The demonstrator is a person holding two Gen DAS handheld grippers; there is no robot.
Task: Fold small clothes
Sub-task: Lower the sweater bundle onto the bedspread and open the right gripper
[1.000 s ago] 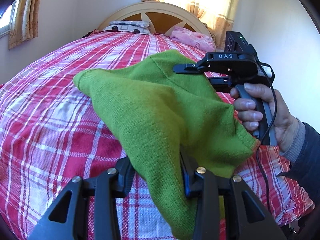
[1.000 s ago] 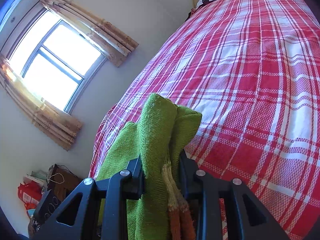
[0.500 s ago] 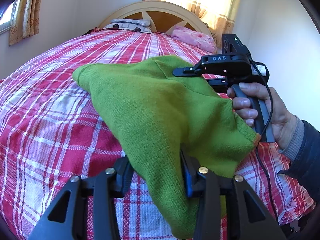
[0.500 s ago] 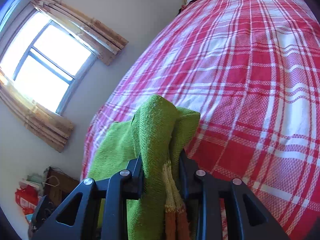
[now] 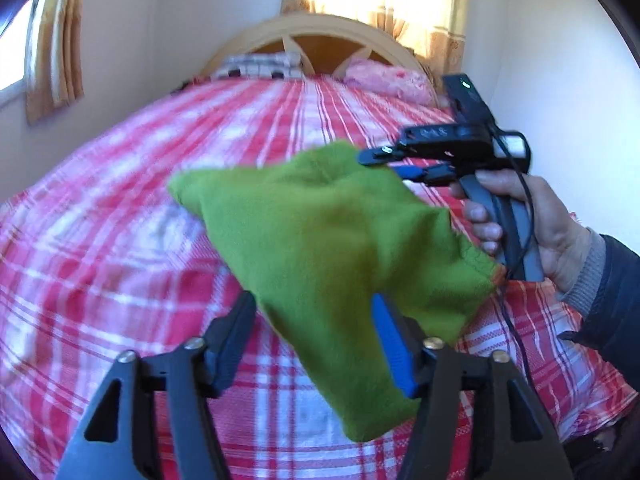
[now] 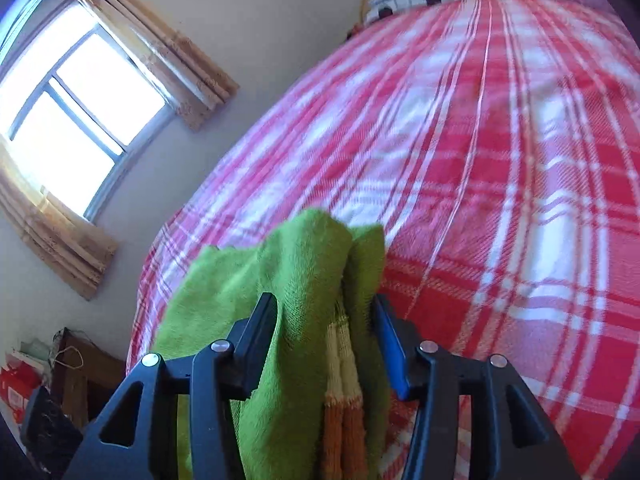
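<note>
You are working with two matching black grippers: the left gripper (image 5: pixel 316 344) and the right gripper (image 6: pixel 326 340) are each showing triangular cut-outs, round silver screws and a blue pad inside one finger. Your right hand (image 5: pixel 532 228) is wearing a dark sleeve (image 5: pixel 616 300) over a grey knit cuff (image 5: pixel 588 272). A black cable (image 5: pixel 520 320) is trailing from the handle.

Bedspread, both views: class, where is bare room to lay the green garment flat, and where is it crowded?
Free: the plaid bedspread between the green garment and the pillows, toward the window side. Crowded: the near right, with the right gripper and hand.
</note>
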